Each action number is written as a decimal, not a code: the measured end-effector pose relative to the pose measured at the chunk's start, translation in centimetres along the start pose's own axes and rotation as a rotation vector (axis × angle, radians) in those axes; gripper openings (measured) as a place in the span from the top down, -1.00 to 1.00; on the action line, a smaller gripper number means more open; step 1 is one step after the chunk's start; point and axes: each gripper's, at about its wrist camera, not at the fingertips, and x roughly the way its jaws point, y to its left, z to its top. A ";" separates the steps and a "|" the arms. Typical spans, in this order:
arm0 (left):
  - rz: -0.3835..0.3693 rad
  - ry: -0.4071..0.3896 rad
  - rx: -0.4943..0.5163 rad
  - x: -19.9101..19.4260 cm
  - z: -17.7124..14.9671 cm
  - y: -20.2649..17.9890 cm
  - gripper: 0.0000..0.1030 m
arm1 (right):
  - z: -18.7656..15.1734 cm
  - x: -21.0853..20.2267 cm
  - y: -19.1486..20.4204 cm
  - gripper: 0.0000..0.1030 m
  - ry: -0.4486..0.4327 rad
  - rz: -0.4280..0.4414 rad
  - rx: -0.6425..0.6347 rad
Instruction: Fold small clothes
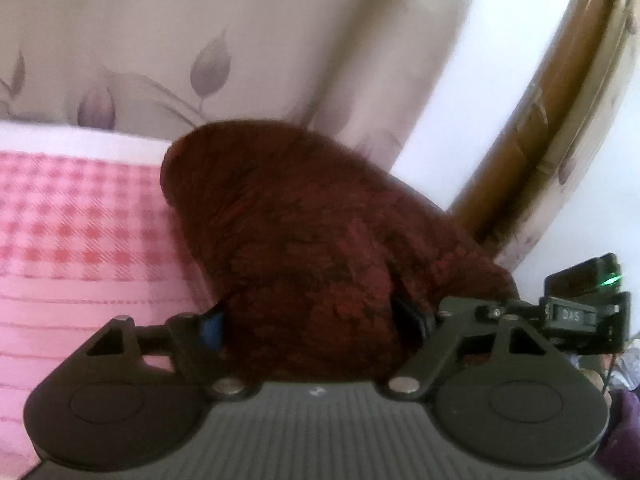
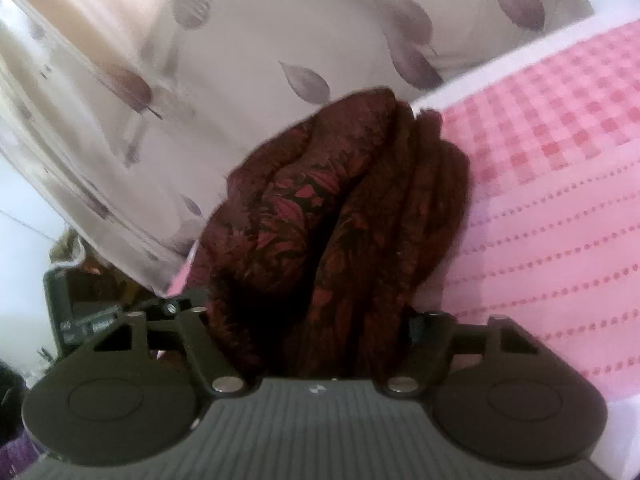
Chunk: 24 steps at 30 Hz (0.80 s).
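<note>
A dark maroon garment with a red leaf print (image 1: 304,224) lies bunched on the pink bed cover, by the curtain. In the left wrist view it fills the whole gap of my left gripper (image 1: 312,320); a blue pad (image 1: 212,330) presses its left side, and the other finger is half buried in cloth. In the right wrist view the same garment (image 2: 320,208) stands in thick folds between the jaws of my right gripper (image 2: 310,316), which press on both its sides. Each gripper's body shows at the edge of the other's view.
A pink checked bed cover (image 1: 72,216) (image 2: 552,184) spreads out beside the garment. A pale curtain with purple leaves (image 1: 208,40) (image 2: 224,92) hangs close behind it. A brown wooden frame (image 1: 552,112) and a white wall stand at the right.
</note>
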 end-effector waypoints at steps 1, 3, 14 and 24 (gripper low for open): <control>0.008 -0.011 0.000 -1.0 0.1 -0.2 -0.58 | -0.2 -0.2 0.8 -0.35 -0.010 0.009 -0.009; 0.018 -0.027 -0.009 -3.0 0.1 -0.5 -0.58 | -0.7 -0.6 2.7 -0.35 -0.028 0.026 -0.047; 0.125 -0.048 0.029 -12.8 -2.7 -2.3 -0.59 | -5.4 -1.1 10.9 -0.34 -0.055 0.109 -0.123; 0.188 -0.045 -0.001 -14.8 -6.7 -0.8 -0.59 | -11.5 -0.8 13.5 -0.34 0.006 0.101 -0.155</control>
